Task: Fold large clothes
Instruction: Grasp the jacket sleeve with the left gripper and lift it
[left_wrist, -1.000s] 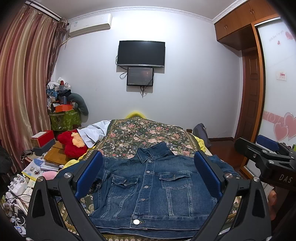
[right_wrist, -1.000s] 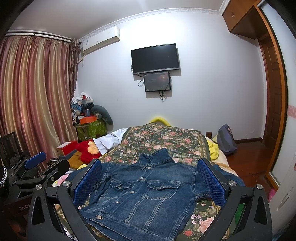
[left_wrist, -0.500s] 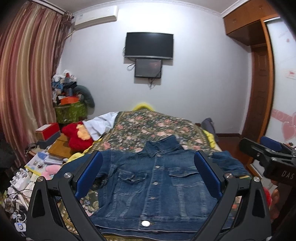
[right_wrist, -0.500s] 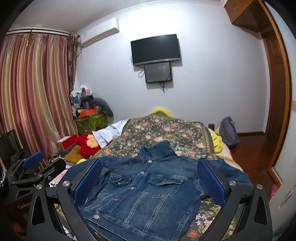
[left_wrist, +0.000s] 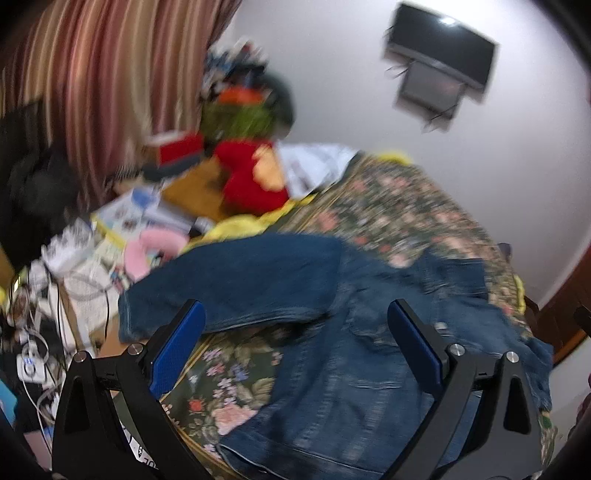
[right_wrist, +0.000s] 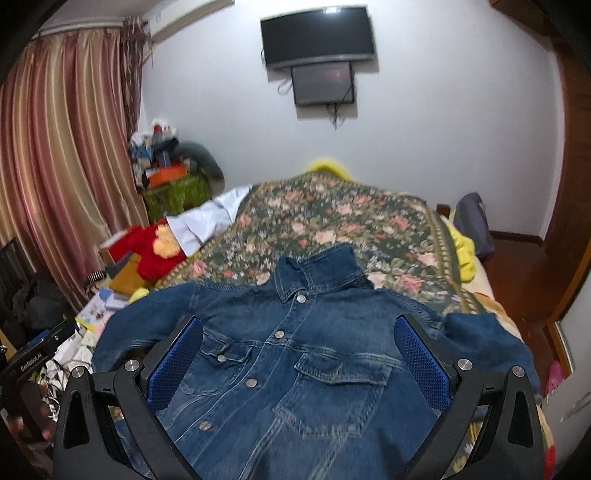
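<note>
The jacket is spread flat, front up, on the bed. Both the left gripper and the right gripper are held wide apart, with nothing pinched. The cloth is likely thick, heavy and a bit stiff, so a sleeve end is best pinched.

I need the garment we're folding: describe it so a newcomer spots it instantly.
Find the bed with the floral bedspread under the wall-mounted TV. Spread flat at its near end lies the denim jacket, front up. It's the only dark blue item, with silver buttons, chest pockets and a collar.
</note>
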